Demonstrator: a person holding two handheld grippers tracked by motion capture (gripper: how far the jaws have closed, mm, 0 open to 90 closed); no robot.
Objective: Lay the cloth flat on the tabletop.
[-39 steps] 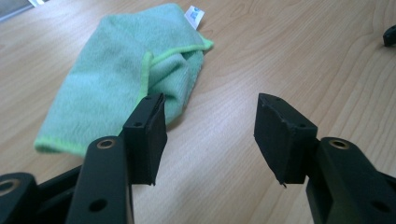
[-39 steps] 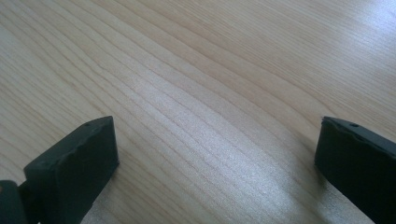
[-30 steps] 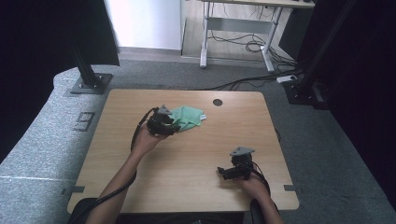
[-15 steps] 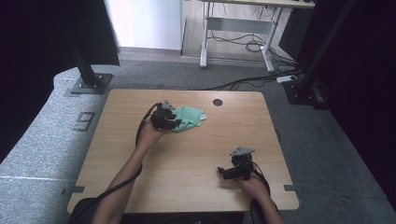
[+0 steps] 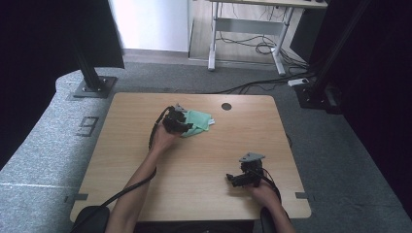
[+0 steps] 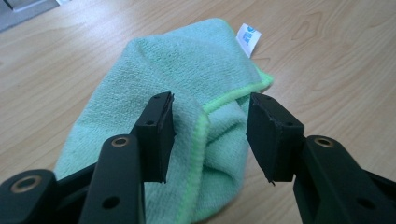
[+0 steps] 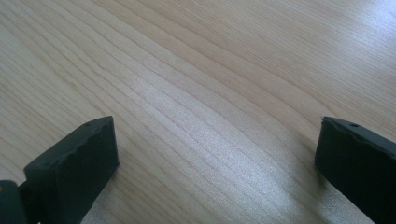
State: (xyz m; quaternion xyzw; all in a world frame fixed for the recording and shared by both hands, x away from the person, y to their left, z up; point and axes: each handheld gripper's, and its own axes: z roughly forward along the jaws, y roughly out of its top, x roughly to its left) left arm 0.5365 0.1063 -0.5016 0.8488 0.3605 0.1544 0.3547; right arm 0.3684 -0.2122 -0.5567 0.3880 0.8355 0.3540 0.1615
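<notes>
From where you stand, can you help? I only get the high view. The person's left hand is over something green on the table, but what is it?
Observer: A folded green cloth of fuzzy microfibre, seen close in the left gripper view.
Operator: Has the left hand-held gripper grabbed it?
Observer: No. The left hand-held gripper has its jaws apart, either side of a brighter green stitched hem.
Operator: Anything else on the cloth?
Observer: A small white tag with blue print sticks out at its far edge.
Operator: And the other hand?
Observer: The right hand-held gripper has its jaws wide apart with bare wooden table between them.
</notes>
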